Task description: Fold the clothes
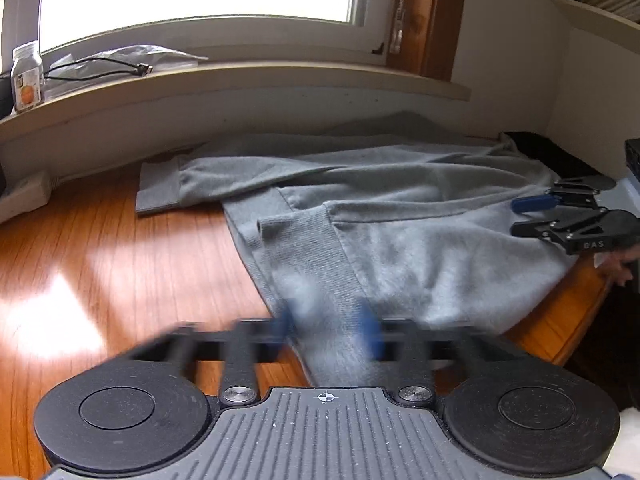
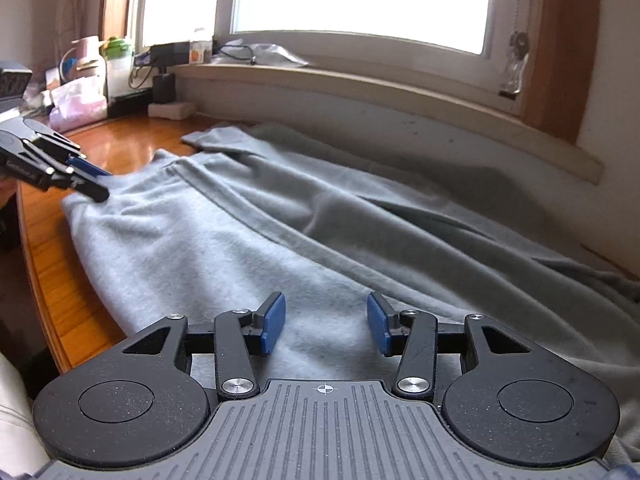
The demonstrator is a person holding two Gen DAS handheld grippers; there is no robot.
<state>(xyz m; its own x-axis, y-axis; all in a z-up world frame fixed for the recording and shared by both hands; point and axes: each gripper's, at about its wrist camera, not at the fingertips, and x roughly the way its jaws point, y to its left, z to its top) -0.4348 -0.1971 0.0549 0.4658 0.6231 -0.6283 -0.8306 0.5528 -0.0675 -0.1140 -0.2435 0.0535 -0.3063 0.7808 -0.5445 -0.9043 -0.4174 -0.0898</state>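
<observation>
A grey sweatshirt [image 1: 400, 208] [image 2: 280, 220] lies spread on the wooden table [image 1: 120, 260], one sleeve folded across toward the left. In the left wrist view my left gripper [image 1: 328, 326] is motion-blurred at the near edge, its blue pads on either side of the ribbed hem [image 1: 320, 272]. The right wrist view shows the left gripper [image 2: 103, 184] with fingers close together on the cloth's corner. My right gripper [image 2: 326, 322] hovers over the near part of the cloth, open, nothing between its pads; the right gripper [image 1: 516, 216] also shows at the far right.
The windowsill [image 1: 280, 76] behind holds a jar [image 1: 27, 76] and a cable [image 1: 100, 66]. A power strip [image 1: 24, 196] lies at the back left. Bottles and clutter [image 2: 92, 80] crowd the far left corner. The table's edge [image 1: 560, 320] curves close to the cloth. A hand [image 1: 618, 264] holds the right gripper.
</observation>
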